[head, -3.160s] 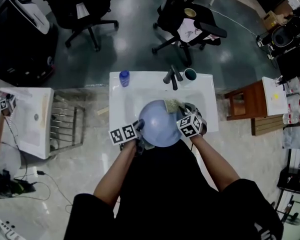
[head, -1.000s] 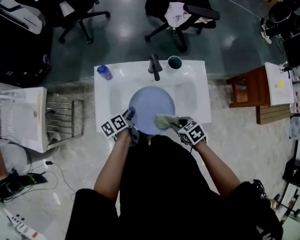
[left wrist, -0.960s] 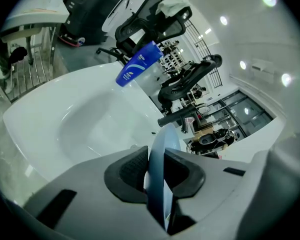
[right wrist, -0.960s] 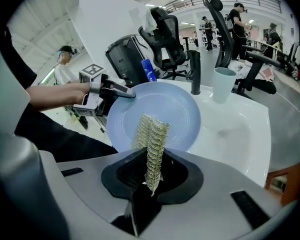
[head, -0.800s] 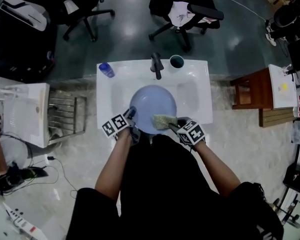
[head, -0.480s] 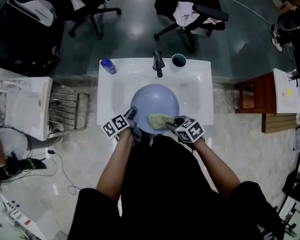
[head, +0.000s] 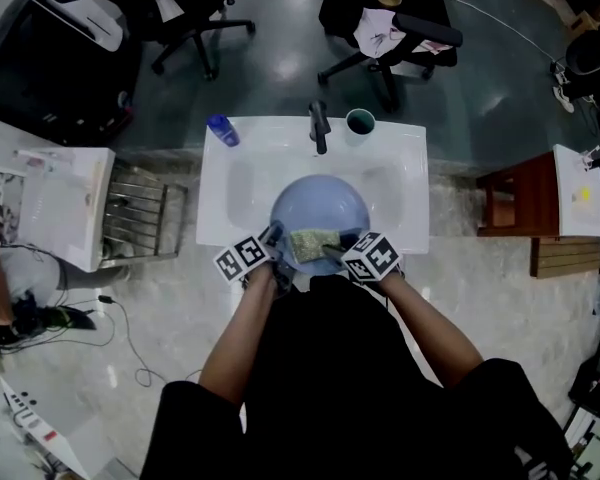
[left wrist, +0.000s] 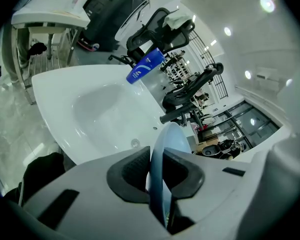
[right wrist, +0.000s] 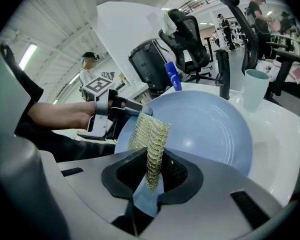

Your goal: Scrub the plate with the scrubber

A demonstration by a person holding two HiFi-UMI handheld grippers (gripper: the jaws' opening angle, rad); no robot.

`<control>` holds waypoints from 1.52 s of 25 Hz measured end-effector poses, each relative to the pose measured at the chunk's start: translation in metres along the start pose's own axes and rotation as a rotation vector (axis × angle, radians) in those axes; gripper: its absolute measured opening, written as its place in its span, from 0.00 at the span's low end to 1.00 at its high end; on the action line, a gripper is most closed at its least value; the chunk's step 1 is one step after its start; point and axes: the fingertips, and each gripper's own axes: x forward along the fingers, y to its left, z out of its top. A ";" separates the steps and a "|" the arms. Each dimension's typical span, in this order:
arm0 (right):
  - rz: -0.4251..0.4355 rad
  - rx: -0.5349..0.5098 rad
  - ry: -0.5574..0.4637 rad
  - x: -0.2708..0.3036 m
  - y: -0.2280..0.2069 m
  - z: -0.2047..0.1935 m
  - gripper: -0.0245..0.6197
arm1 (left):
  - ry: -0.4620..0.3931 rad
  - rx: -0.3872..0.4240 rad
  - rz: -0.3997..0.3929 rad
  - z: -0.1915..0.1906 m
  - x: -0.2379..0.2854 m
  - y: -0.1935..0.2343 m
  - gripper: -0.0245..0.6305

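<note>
So the plate (head: 318,213) is the big pale blue one, sitting in the white sink (head: 240,183) and tipped up at the near side. The left tongs (left wrist: 157,176) have its near rim between the pads and are closing down on it, so it's an edge pinch and nothing more. The scrubber (right wrist: 150,139), a yellowish mesh thing, is clamped by one end in the right tongs (right wrist: 152,176), which are nearly shut on it. The rest of it sticks out and lies on the plate's near-left part, just beside where the left tongs hold on.

What I'd worry about:
- That rim pinch is thin. A hard push from the scrubber could lever the plate round and slide it out of the pads, and then it drops into the sink.
- The scrubber is floppy and only held by one end. Drag it hard and it may fold over or pull free, and then it's bare tongs scraping the plate.
- The two tongs are very close together, so a wide stroke to the left could knock them into each other.

Containers: the sink has only the plate in it, and I can't see any water. A teal cup (head: 360,121) stands on the back ledge right of the tap (head: 320,128); can't tell what's in it. A blue bottle (head: 222,129) is at the back-left corner.
</note>
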 end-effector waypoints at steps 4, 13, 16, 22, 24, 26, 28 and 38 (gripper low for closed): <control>-0.022 0.012 0.016 0.004 -0.002 0.002 0.13 | 0.031 0.006 -0.008 -0.012 0.000 -0.005 0.10; 0.000 0.197 -0.067 0.011 -0.011 0.006 0.13 | 0.051 0.040 -0.023 -0.021 -0.011 -0.012 0.10; -0.001 0.193 -0.069 0.010 -0.014 0.008 0.13 | 0.042 0.031 -0.027 -0.022 -0.013 -0.008 0.10; 0.073 0.081 -0.097 -0.015 -0.014 0.034 0.13 | 0.034 0.033 -0.062 -0.023 -0.015 -0.012 0.09; 0.093 0.061 -0.062 -0.015 -0.016 0.036 0.13 | 0.032 0.050 -0.075 -0.024 -0.013 -0.018 0.09; 0.081 0.063 -0.024 -0.013 -0.022 0.036 0.13 | 0.037 0.063 -0.074 -0.025 -0.011 -0.021 0.09; 0.058 0.064 0.003 -0.009 -0.027 0.037 0.13 | 0.046 0.072 -0.072 -0.027 -0.011 -0.020 0.09; -0.087 -0.004 0.144 0.010 -0.047 0.028 0.14 | 0.094 0.146 -0.067 -0.041 -0.010 -0.024 0.09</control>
